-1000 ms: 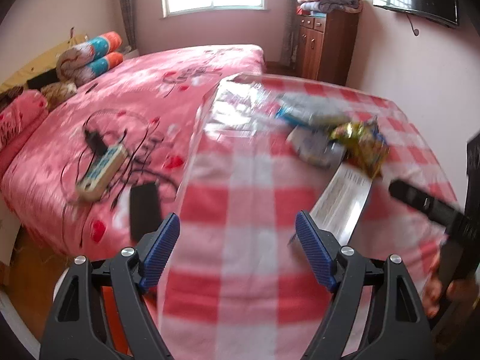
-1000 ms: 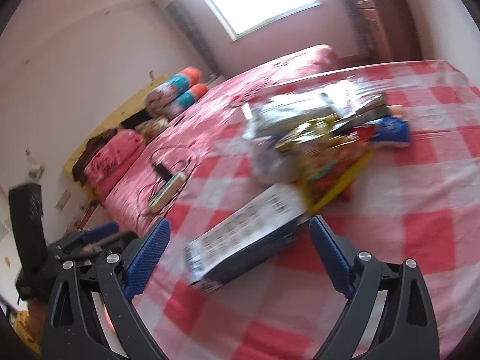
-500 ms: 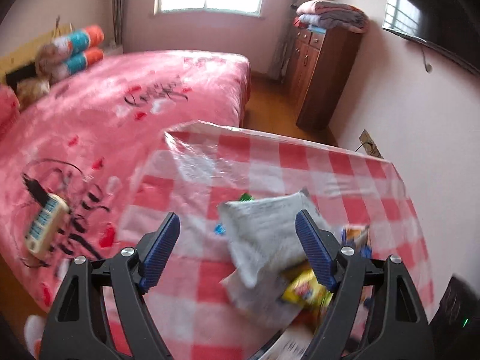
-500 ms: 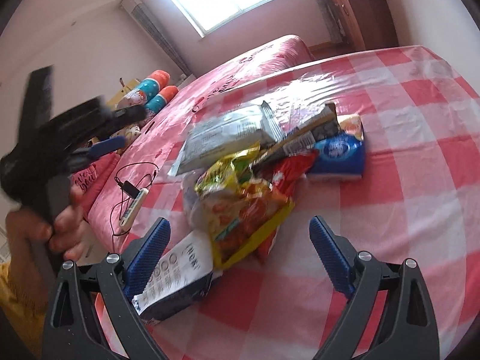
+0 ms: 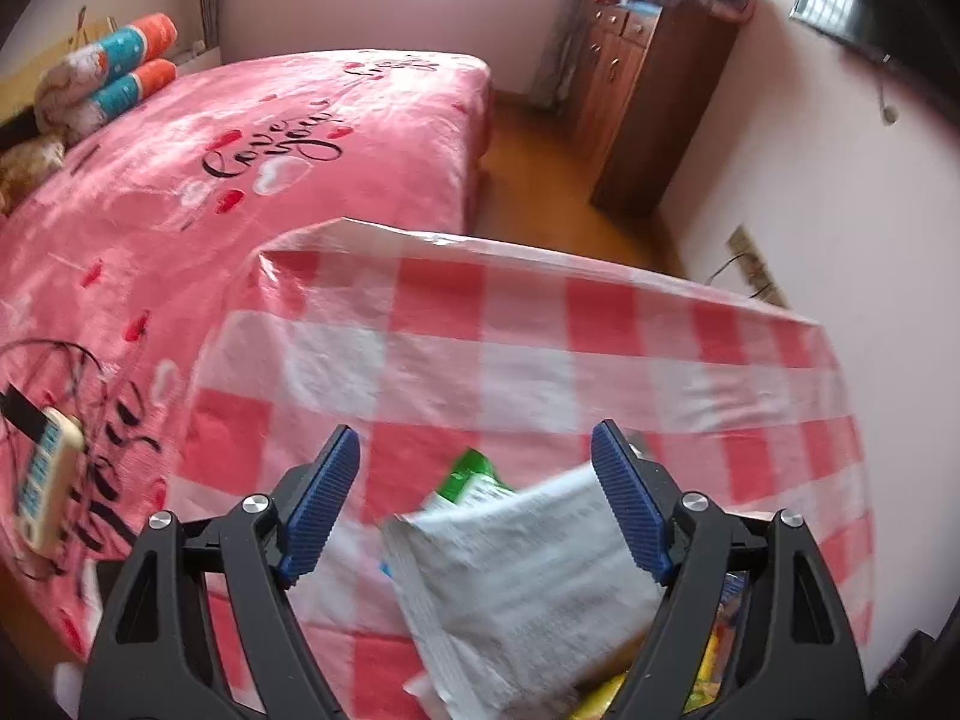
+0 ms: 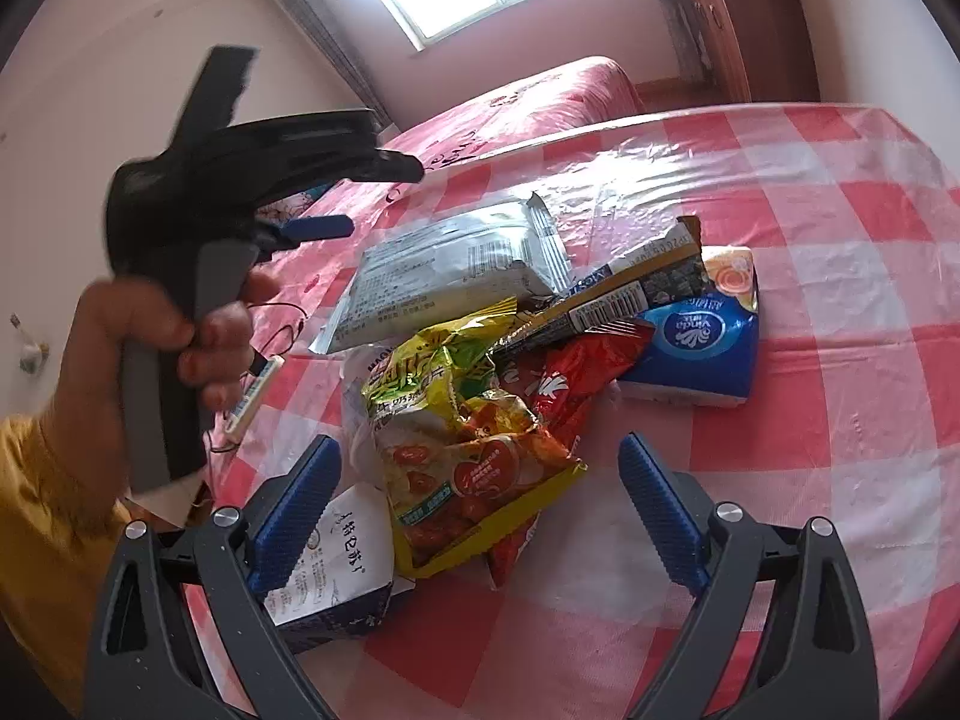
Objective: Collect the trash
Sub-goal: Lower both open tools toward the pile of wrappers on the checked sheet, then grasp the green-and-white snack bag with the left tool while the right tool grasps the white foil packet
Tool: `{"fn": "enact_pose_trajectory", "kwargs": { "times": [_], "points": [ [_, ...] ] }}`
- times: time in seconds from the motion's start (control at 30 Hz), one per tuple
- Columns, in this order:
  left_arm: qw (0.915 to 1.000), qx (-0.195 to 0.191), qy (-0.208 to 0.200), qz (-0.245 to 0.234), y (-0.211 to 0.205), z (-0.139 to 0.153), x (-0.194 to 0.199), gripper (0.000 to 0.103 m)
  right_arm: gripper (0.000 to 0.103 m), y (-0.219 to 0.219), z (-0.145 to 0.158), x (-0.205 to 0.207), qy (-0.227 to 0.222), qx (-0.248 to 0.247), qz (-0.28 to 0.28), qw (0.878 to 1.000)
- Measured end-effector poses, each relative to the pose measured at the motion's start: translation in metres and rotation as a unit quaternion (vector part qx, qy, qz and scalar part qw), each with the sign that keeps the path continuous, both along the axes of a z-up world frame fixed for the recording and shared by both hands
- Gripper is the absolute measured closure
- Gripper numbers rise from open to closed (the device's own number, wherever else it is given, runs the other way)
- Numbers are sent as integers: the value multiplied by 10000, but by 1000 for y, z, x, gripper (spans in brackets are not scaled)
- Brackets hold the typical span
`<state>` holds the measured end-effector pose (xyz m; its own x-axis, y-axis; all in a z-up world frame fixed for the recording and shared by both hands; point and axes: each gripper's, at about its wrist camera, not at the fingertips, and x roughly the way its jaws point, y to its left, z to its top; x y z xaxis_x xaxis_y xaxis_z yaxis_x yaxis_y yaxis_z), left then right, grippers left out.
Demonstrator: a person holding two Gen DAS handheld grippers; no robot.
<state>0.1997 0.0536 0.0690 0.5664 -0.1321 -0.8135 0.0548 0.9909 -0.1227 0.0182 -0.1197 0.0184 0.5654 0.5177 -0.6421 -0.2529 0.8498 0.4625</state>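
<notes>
Both hand-held grippers gape wide, gripping nothing. The left hand-held gripper (image 5: 474, 495) hovers above a grey printed packet (image 5: 528, 588); the right hand-held gripper (image 6: 480, 516) has the snack-wrapper pile (image 6: 468, 420) just ahead on the table (image 6: 840, 240).

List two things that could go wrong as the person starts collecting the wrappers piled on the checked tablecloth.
1. The wrappers overlap: closing on the silver-grey packet may drag the yellow snack bag and red bag with it, scattering them.
2. The left hand-held gripper and right hand-held gripper, both open, aim at the same pile and could collide.
</notes>
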Motion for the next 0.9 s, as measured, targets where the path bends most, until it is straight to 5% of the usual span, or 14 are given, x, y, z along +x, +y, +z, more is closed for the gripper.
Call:
{"fn": "enact_pose_trajectory", "kwargs": {
  "times": [0.3, 0.67, 0.9],
  "points": [
    [9976, 535, 447, -56, -6, -24, 5, 23, 15, 1, -1, -3, -41, -43, -30, 10000],
    [9964, 243, 536, -612, -21, -31, -27, 29, 15, -59, 0, -3, 12, 292, -741, 9968],
    [9927, 402, 464, -1042, -46, -30, -68, 29, 15, -106, -5, -3, 202, 589, -1196, 9909]
  ]
}}
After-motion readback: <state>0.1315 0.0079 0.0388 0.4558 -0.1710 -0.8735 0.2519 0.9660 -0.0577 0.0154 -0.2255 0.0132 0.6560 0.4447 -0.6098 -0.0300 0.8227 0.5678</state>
